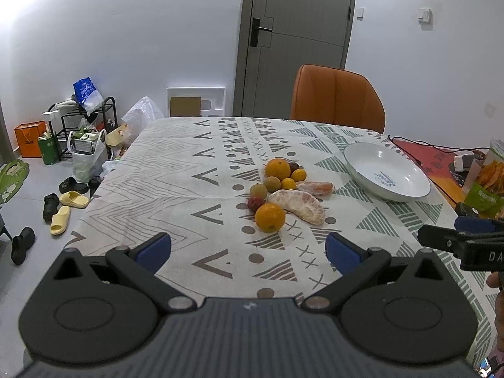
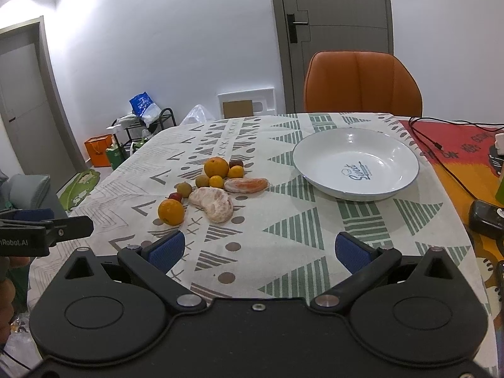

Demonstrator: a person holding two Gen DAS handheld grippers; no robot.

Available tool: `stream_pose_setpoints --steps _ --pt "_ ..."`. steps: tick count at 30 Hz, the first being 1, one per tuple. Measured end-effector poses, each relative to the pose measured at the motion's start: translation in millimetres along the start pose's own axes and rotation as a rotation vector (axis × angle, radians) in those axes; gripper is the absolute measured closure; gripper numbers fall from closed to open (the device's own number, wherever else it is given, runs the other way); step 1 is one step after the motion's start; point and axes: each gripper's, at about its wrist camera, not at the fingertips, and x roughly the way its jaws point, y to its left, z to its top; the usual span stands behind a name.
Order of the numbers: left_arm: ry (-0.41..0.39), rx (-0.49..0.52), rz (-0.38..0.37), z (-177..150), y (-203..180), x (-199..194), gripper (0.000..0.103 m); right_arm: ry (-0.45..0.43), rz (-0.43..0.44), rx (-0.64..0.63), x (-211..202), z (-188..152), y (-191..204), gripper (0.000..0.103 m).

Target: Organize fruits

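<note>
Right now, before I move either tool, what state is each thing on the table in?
Left tool: open, empty, short of the fruit.
Right tool: open, empty.
White bowl: upright, empty.
Near orange: whole, unpeeled, on the cloth.
Far orange: whole, unpeeled.
Large citrus piece: peeled.
Mandarin piece: peeled.
Door: closed.

Surface (image 2: 283, 236), wearing a patterned cloth, is carrying: a fruit cluster (image 2: 208, 189) lying left of centre; an empty white plate (image 2: 356, 163) sitting well apart, right; a black cable (image 2: 447, 163) trailing beyond.
</note>
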Motion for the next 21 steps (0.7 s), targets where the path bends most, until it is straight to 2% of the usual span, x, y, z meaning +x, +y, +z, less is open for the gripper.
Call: stream_pose_setpoints --steps 9,13,21 --pt "0.002 0.006 -0.002 1.0 -1.4 1.3 0.000 0.003 0.004 -0.005 2.1 2.4 1.7 0.000" --pt "-0.027 0.020 0.009 0.9 -4.0 -3.2 0.000 0.002 -0.005 -0.016 1.3 1.6 2.6 0.000" --pt "-0.015 0.015 -0.005 1.4 -3.5 -1.7 0.000 0.020 -0.004 -0.013 -0.7 1.4 0.7 0.000"
